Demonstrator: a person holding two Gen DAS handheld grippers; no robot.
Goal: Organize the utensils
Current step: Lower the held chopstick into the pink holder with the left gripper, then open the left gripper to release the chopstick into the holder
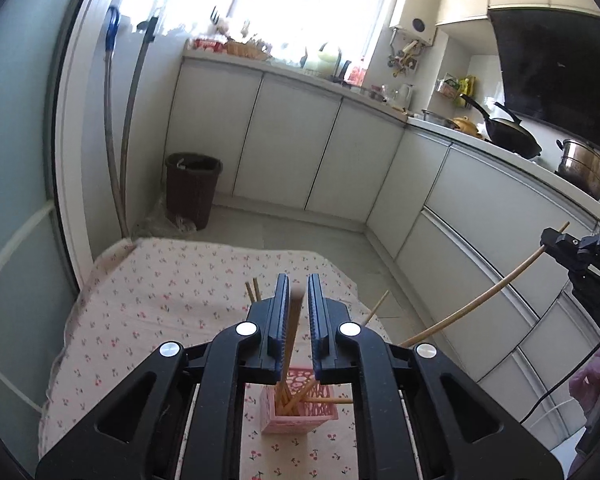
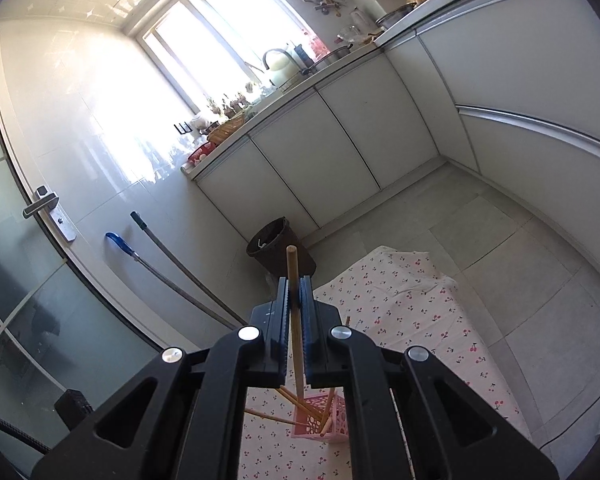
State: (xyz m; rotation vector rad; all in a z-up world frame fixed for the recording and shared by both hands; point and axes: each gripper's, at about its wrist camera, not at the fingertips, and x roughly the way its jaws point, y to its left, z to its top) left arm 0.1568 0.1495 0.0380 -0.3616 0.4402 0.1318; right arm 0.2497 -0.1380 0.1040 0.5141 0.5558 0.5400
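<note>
A pink perforated holder (image 1: 300, 408) stands on the cherry-print cloth (image 1: 160, 300), with several wooden chopsticks leaning in it. My left gripper (image 1: 299, 292) is above it, its jaws slightly apart around one chopstick (image 1: 294, 332) that reaches down into the holder. My right gripper (image 2: 295, 286) is shut on another chopstick (image 2: 294, 300), whose lower end is in the holder (image 2: 324, 420). The right gripper also shows at the right edge of the left wrist view (image 1: 556, 242), with its long chopstick (image 1: 480, 300) slanting down.
A dark wicker bin (image 1: 192, 188) stands on the floor beyond the cloth. Two mop handles (image 1: 120, 140) lean on the wall. White cabinets (image 1: 340, 152) run along the back and right, with pots (image 1: 580, 168) on the counter. A glass door (image 2: 20, 280) is at left.
</note>
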